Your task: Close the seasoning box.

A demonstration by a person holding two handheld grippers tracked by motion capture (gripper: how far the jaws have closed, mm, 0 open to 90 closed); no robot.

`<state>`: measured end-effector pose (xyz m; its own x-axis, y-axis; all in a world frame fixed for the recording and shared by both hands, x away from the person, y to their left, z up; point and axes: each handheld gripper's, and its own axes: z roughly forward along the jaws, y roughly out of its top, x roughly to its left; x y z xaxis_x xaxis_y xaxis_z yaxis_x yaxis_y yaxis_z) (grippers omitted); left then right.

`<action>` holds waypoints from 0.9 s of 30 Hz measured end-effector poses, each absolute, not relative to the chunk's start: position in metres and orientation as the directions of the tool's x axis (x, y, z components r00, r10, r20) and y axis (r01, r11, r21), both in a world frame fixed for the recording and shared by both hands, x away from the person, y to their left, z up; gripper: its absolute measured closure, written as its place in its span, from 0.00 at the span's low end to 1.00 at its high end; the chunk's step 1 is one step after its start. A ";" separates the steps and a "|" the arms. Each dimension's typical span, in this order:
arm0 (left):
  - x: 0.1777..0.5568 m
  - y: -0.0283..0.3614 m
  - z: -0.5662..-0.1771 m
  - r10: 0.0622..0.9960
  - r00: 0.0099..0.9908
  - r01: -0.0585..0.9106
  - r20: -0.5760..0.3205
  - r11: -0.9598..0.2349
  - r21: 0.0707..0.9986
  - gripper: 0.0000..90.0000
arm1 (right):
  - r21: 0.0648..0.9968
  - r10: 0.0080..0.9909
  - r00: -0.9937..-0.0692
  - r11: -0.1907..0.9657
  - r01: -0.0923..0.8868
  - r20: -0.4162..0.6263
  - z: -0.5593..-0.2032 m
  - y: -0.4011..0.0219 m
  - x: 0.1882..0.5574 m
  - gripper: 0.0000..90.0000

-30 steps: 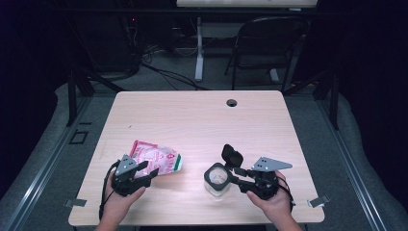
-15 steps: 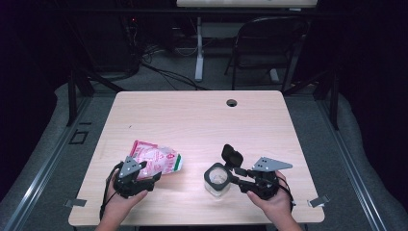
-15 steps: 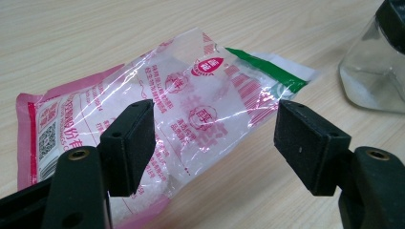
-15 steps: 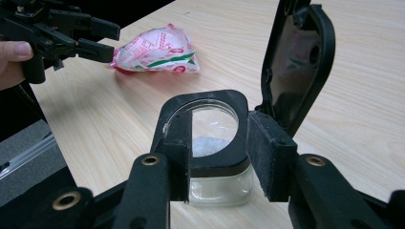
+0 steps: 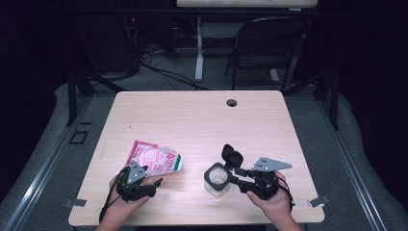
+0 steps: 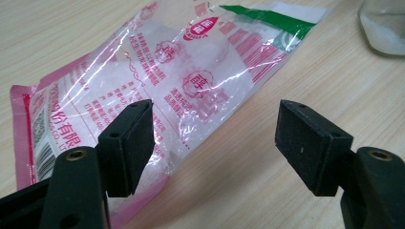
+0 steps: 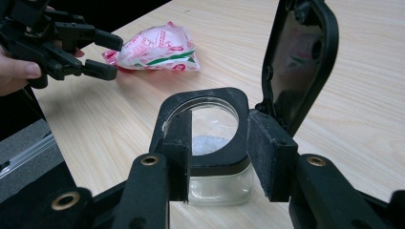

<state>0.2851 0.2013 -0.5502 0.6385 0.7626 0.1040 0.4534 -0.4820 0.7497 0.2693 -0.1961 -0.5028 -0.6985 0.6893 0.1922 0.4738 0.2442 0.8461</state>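
The wooden table (image 5: 192,120) spread under both my claws. The pink-and-white pouch (image 5: 153,159) lay flat at eight o'clock on it, just past my left claw (image 5: 150,184) toward one o'clock. That claw's jaws had just been opening and stood wide, with nothing pressed between them. At five o'clock stood the clear jar (image 5: 217,179) with white grains in its bottom, its black lid (image 5: 231,155) flipped upright. My right claw (image 5: 233,179) gripped the jar's black collar from three o'clock, pads pressed on it.
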 end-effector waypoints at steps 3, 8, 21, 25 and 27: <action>0.286 0.198 -0.554 0.759 0.640 0.451 0.121 -0.499 0.740 0.33 | 0.847 0.687 -0.701 0.245 0.472 0.192 -0.503 -0.194 0.270 0.68; 0.292 0.195 -0.560 0.763 0.632 0.456 0.138 -0.510 0.730 0.33 | 0.843 0.686 -0.703 0.253 0.474 0.190 -0.504 -0.192 0.271 0.68; 0.304 0.193 -0.571 0.799 0.571 0.462 0.190 -0.503 0.730 0.39 | 0.846 0.691 -0.698 0.245 0.473 0.190 -0.504 -0.195 0.270 0.67; 0.306 0.192 -0.572 0.807 0.562 0.465 0.184 -0.491 0.737 0.40 | 0.847 0.692 -0.696 0.242 0.473 0.191 -0.505 -0.196 0.270 0.67; 0.307 0.191 -0.573 0.809 0.556 0.462 0.190 -0.490 0.739 0.41 | 0.848 0.694 -0.694 0.240 0.473 0.191 -0.504 -0.197 0.269 0.67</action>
